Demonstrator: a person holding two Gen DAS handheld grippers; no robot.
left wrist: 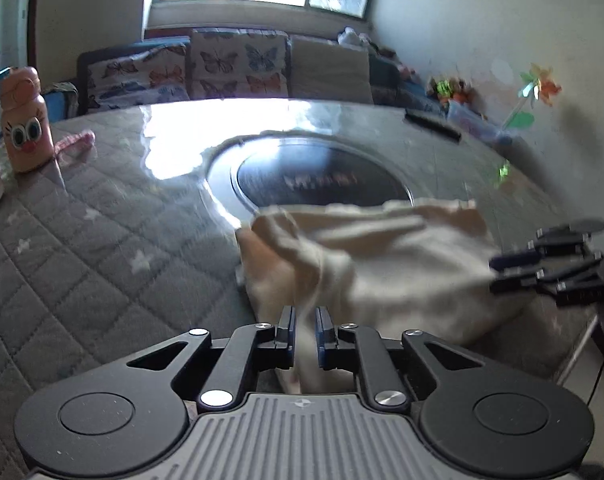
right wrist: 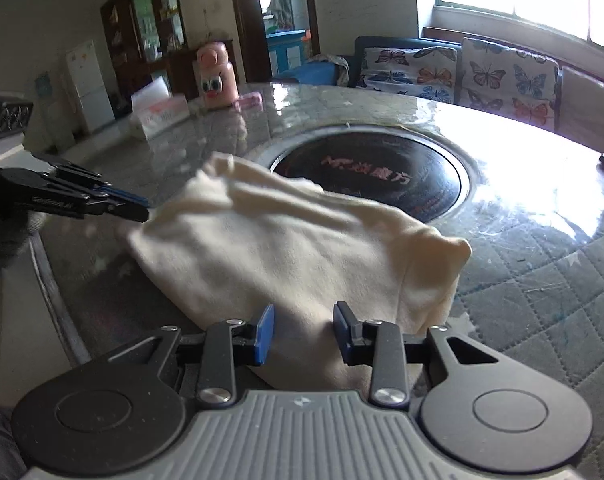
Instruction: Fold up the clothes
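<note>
Your work surface is a big round table (left wrist: 101,240) under a glossy quilted grey cover, with a dark circular cooktop (left wrist: 322,176) sunk into its centre and strong window glare across the far side. Behind it runs a sofa with butterfly-print cushions (left wrist: 237,64). On the near part of the table lies the cream garment (left wrist: 382,264), bunched and partly folded, its far edge overlapping the rim of the cooktop and its near edge reaching toward you. In the right wrist view the same cream cloth (right wrist: 285,248) spreads from the table edge up to the dark circle. A pink bottle with a cartoon face (left wrist: 23,120) stands upright at the far left of the table, well apart from the cloth, with a pink strap lying just beside it. Your left gripper (left wrist: 304,330) has its jaws drawn narrow, pinching a fold of the cloth that runs up between the blue pads. Your right gripper (right wrist: 304,334) stands with its jaws moderately apart, the garment's near edge lying between its fingers; you cannot tell from here whether the pads actually press on it.
</note>
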